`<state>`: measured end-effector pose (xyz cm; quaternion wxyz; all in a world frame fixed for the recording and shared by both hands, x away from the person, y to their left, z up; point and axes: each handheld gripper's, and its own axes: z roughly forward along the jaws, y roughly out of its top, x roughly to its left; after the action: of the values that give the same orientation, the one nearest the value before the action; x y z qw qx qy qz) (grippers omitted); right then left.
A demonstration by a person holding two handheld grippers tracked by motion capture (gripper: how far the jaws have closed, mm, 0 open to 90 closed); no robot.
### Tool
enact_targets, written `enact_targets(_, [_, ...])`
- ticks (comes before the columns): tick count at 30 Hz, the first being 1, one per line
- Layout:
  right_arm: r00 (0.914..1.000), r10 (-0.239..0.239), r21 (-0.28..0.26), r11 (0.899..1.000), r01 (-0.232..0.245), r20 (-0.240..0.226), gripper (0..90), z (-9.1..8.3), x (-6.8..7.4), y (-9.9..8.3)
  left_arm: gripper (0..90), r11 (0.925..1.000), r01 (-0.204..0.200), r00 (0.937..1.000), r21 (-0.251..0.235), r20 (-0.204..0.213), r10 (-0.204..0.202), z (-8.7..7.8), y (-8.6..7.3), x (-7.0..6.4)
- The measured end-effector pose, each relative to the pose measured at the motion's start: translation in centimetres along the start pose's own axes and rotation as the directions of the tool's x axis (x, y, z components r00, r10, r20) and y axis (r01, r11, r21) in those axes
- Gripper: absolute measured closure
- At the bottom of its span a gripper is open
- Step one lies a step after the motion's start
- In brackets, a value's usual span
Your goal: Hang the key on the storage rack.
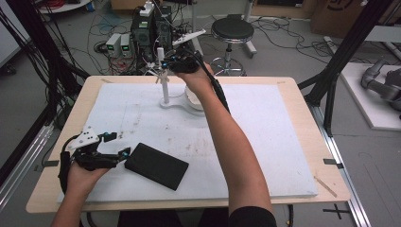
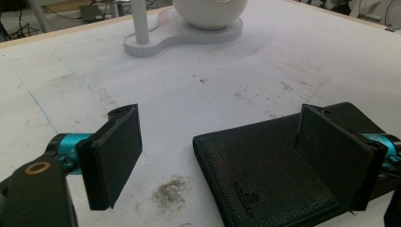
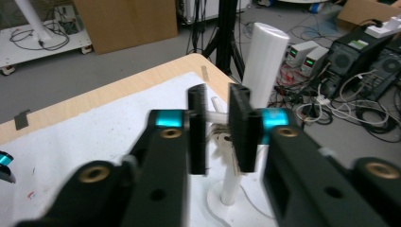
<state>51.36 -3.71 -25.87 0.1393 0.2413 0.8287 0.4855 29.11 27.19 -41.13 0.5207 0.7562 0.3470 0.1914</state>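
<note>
Left claw [image 1: 118, 144] sat wide open straddling the near corner of the black wallet [image 1: 156, 165] lying flat on the counter [image 1: 265, 142], right claw [image 3: 217, 135] nearly closed on a thin peg of the white stand [image 1: 166, 92]; wallet looked light, soft, grippable by its edge.

Left gripper [image 1: 122, 145] open beside black wallet [image 1: 156, 165]; right gripper [image 1: 163, 64] at white stand [image 1: 166, 90] top.
</note>
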Motion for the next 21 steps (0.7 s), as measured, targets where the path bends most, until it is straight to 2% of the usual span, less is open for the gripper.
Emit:
enact_targets(1, [0.9998, -0.015, -0.002, 1.0, 0.015, 0.01, 71.1, -0.9, 0.1, -0.1, 15.5, 1.0, -0.001, 1.0, 0.003, 0.002, 0.001, 0.0, 0.0, 0.0])
enact_targets(2, [0.9998, -0.015, -0.002, 1.0, 0.015, 0.01, 71.1, -0.9, 0.1, -0.1, 15.5, 1.0, -0.005, 1.0, 0.005, 0.003, 0.005, 0.0, 0.0, 0.0])
enact_targets(3, [0.9993, -0.023, -0.001, 1.0, 0.023, 0.029, 66.7, -1.4, 0.0, -0.1, 15.5, 1.0, -0.004, 1.0, 0.007, 0.004, 0.004, 0.0, 0.0, -0.1])
enact_targets(4, [0.9993, -0.011, -0.011, 1.0, 0.011, 0.037, 64.3, -2.7, -0.1, -0.2, 15.5, 0.9999, -0.007, 0.9999, 0.013, 0.011, 0.007, 0.0, -0.1, -0.2])
enact_targets(5, [0.9993, -0.011, -0.011, 1.0, 0.011, 0.037, 64.3, -2.7, -0.1, -0.2, 15.6, 0.9999, -0.007, 0.9999, 0.013, 0.011, 0.007, 0.0, -0.1, -0.2])
enact_targets(9, [0.9979, -0.016, -0.02, 1.0, 0.018, 0.063, 55.1, -5.6, -0.1, -0.8, 15.5, 0.9994, -0.01, 0.9999, 0.034, 0.011, 0.009, -0.1, -0.4, -0.4])
enact_targets(10, [0.9968, -0.02, -0.028, 0.999, 0.022, 0.077, 48.5, -7.3, 0.1, -1.5, 15.6, 0.9994, -0.009, 0.9999, 0.032, 0.009, 0.009, -0.1, -0.4, -0.4])
enact_targets(11, [0.9968, -0.02, -0.028, 0.999, 0.022, 0.077, 48.5, -7.3, 0.1, -1.5, 15.6, 0.9995, -0.007, 0.9999, 0.031, 0.007, 0.007, -0.1, -0.3, -0.5])
enact_targets(15, [0.9959, -0.008, -0.047, 0.999, 0.012, 0.091, 41.3, -10.7, 0.1, -3.9, 15.5, 0.9996, -0.008, 0.9999, 0.026, 0.012, 0.008, 0.0, -0.2, -0.8])
enact_targets(16, [0.9951, -0.004, -0.054, 0.999, 0.01, 0.099, 39.7, -12.3, 0.1, -5.5, 15.5, 0.9996, -0.008, 0.9999, 0.028, 0.014, 0.007, 0.1, -0.2, -0.9])
enact_targets(17, [0.9951, -0.004, -0.054, 0.999, 0.01, 0.099, 39.7, -12.3, 0.1, -5.5, 15.5, 0.9995, -0.008, 0.9999, 0.03, 0.014, 0.007, 0.2, -0.2, -0.9])
enact_targets(20, [0.9945, 0.026, -0.055, 0.998, -0.02, 0.102, 38.1, -14.6, 0.3, -7.6, 15.5, 0.9996, -0.008, 0.9998, 0.028, 0.02, 0.008, 0.4, -0.1, -1.0])
enact_targets(21, [0.9941, 0.029, -0.073, 0.997, -0.021, 0.105, 38.1, -15.3, 0.4, -8.4, 15.5, 0.9997, -0.007, 0.9998, 0.025, 0.02, 0.007, 0.5, -0.1, -1.1])
